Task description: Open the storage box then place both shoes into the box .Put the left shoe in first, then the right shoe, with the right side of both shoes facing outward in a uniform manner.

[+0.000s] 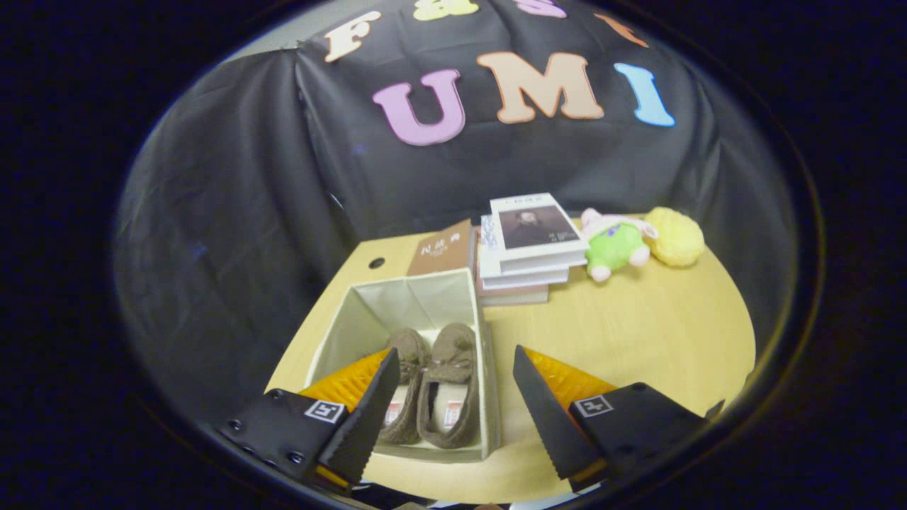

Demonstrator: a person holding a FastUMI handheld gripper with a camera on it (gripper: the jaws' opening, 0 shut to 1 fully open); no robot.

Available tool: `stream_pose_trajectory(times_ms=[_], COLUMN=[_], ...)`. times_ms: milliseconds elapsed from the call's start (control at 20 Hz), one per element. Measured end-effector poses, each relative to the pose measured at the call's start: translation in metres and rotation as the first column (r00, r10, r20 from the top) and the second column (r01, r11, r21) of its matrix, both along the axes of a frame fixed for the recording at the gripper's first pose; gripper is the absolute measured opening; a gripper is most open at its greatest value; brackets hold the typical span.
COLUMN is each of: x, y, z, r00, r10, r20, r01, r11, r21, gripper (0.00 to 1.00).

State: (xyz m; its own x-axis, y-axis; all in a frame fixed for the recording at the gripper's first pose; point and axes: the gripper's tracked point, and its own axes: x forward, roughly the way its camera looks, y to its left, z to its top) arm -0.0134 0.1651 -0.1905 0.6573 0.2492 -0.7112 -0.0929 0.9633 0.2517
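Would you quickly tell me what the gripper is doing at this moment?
Gripper: open, holding nothing, above the storage box with both shoes inside it.

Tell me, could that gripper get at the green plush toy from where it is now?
Probably yes: the gripper is open and holds nothing, and bare table lies between it and the green plush toy.

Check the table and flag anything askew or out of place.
Nothing stands out. Both shoes lie side by side in the open box; books are stacked behind it, toys beside them. The gripper is open above the box.
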Motion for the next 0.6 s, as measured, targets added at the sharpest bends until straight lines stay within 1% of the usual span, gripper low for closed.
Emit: stream_pose_trajectory(times_ms=[150, 300, 450, 550, 600], x=[-0.004, -0.006, -0.008, -0.010, -0.013], y=[-0.019, -0.038, -0.071, -0.093, -0.101], z=[0.025, 0.068, 0.112, 0.135, 0.144], r00=[0.989, 0.954, 0.904, 0.872, 0.861], r10=[0.028, 0.026, 0.000, -0.025, -0.037], r20=[0.142, 0.297, 0.427, 0.489, 0.507], r01=[-0.021, -0.009, 0.042, 0.085, 0.102], r11=[0.998, 0.998, 0.995, 0.991, 0.990], r21=[-0.053, -0.057, -0.089, -0.102, -0.101], gripper=[1.00, 1.00, 1.00, 1.00, 1.00])
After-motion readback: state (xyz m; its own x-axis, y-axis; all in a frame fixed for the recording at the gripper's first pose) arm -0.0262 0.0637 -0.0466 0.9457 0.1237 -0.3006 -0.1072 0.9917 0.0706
